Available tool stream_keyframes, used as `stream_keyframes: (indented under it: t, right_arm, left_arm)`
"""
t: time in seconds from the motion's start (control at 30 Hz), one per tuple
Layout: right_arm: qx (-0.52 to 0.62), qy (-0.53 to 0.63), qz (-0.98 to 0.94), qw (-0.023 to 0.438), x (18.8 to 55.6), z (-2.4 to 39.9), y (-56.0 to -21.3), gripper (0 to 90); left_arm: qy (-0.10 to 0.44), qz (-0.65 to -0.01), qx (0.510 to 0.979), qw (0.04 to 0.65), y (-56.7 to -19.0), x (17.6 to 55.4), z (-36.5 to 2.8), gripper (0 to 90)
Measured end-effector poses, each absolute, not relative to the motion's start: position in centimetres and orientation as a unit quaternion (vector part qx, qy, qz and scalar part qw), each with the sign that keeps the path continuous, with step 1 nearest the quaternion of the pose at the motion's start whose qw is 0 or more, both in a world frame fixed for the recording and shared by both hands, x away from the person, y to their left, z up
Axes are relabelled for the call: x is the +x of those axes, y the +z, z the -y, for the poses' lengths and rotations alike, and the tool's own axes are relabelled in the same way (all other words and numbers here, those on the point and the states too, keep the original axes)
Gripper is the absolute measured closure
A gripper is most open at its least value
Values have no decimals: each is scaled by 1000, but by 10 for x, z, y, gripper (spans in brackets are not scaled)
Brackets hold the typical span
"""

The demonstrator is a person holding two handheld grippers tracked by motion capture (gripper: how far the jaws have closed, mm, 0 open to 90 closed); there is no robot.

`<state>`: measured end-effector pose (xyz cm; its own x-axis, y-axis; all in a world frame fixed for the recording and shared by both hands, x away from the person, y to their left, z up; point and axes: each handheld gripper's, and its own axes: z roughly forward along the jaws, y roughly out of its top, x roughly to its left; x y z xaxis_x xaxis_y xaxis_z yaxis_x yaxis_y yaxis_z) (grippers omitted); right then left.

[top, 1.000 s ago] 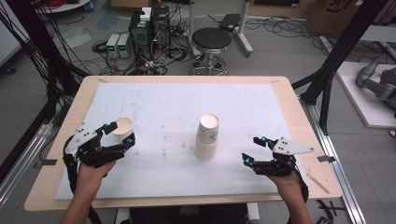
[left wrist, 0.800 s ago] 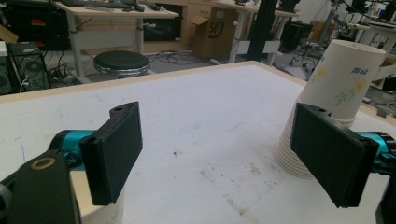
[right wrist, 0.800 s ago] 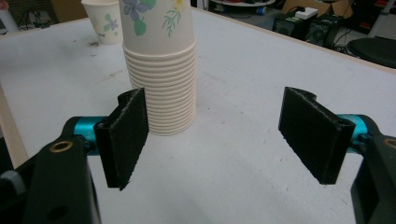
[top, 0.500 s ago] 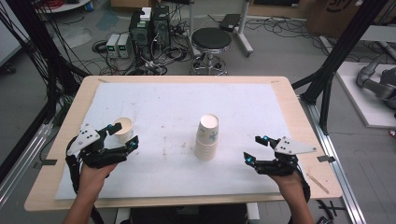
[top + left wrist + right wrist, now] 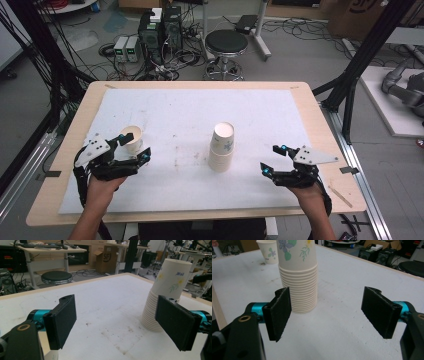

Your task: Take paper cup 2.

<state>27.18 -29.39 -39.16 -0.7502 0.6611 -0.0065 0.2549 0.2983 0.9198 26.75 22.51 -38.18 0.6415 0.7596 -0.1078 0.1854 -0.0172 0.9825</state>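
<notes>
Paper cup stack [image 5: 221, 148] stood inverted near the middle of the white mat [image 5: 200, 115], many rims nested at its base, floral print visible on the top cup. A single paper cup [image 5: 132, 138] stood upright, mouth up, toward the left side of the mat, just beyond the left gripper [image 5: 131, 148]; it touched neither pad as far as the high view showed.

Left gripper: jaws wide apart, nothing between them; its own view looked across the mat at the stack [image 5: 166, 296], well clear of the pads. Right gripper [image 5: 276, 159]: jaws likewise spread and empty, low over the mat to the right of the stack, aimed at it [image 5: 298, 277], with the single cup [image 5: 269, 251] visible beyond.

Judgement: the single cup appeared set down apart from the stack so each cup gets its own spot. Both grippers held low and open, the right one facing the stack, suggested readiness to take the next cup off the top.
</notes>
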Motion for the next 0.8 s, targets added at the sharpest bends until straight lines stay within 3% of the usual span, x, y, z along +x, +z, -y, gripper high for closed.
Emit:
stream_keyframes:
  t: [0.8]
  right_arm:
    - [258, 542, -784, 159, 286, 271, -363, 194]
  left_arm:
    - [208, -301, 689, 626, -397, 263, -206, 175]
